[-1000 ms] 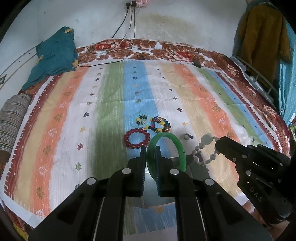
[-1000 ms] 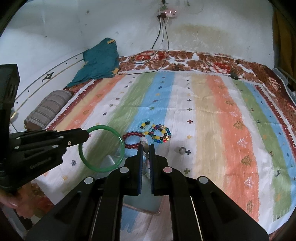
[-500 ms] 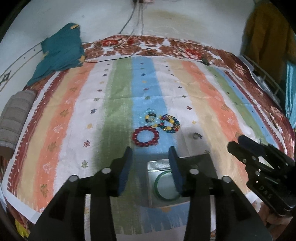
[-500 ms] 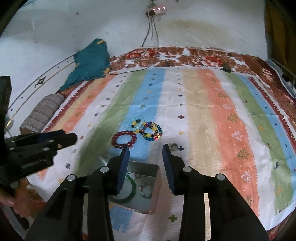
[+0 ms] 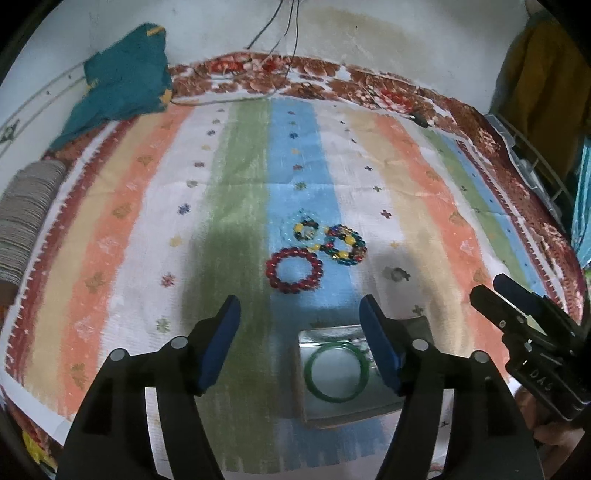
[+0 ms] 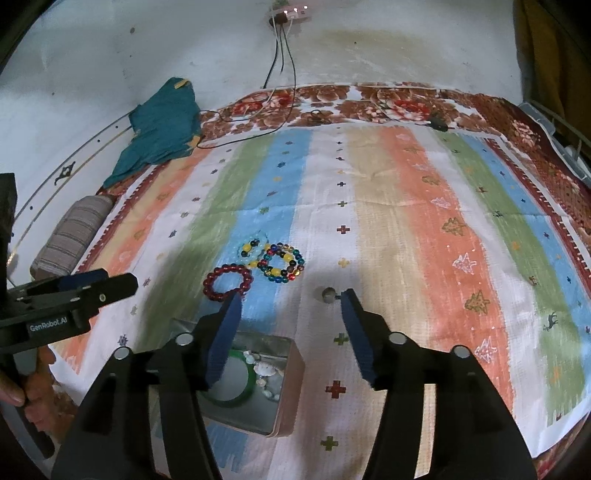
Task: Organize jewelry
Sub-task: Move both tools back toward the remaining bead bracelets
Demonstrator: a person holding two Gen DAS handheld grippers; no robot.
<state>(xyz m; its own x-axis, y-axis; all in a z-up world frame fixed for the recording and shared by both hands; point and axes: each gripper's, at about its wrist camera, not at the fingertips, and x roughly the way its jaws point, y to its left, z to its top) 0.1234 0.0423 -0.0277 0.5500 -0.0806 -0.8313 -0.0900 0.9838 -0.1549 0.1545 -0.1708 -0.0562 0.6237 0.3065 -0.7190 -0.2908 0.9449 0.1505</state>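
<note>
A green bangle point(image 5: 338, 373) point(image 6: 240, 391) lies flat in a small metal tin point(image 5: 314, 413) point(image 6: 291, 384) at the near edge of the striped cloth. A white bead bracelet point(image 6: 264, 373) lies beside it in the tin. Beyond the tin are a red bead bracelet point(image 5: 294, 270) point(image 6: 228, 282), a multicoloured one point(image 5: 345, 244) point(image 6: 282, 263), a pale blue one point(image 5: 304, 229) point(image 6: 253, 248) and a small ring point(image 5: 397, 274) point(image 6: 327, 294). My left gripper point(image 5: 299, 310) hovers over the tin's far edge, jaws opening, nothing between them. My right gripper point(image 6: 291, 299) is likewise opening and empty.
The striped cloth point(image 5: 424, 221) covers a bed with a floral blanket. A teal garment point(image 5: 122, 81) and a rolled striped cloth point(image 5: 26, 214) lie at the left. Cables run from a power strip point(image 6: 288, 14) on the wall. A yellow garment point(image 5: 535, 92) hangs at the right.
Both grippers went from shut to open. The green bangle left the left gripper and the white bead bracelet left the right one; both now lie in the tin.
</note>
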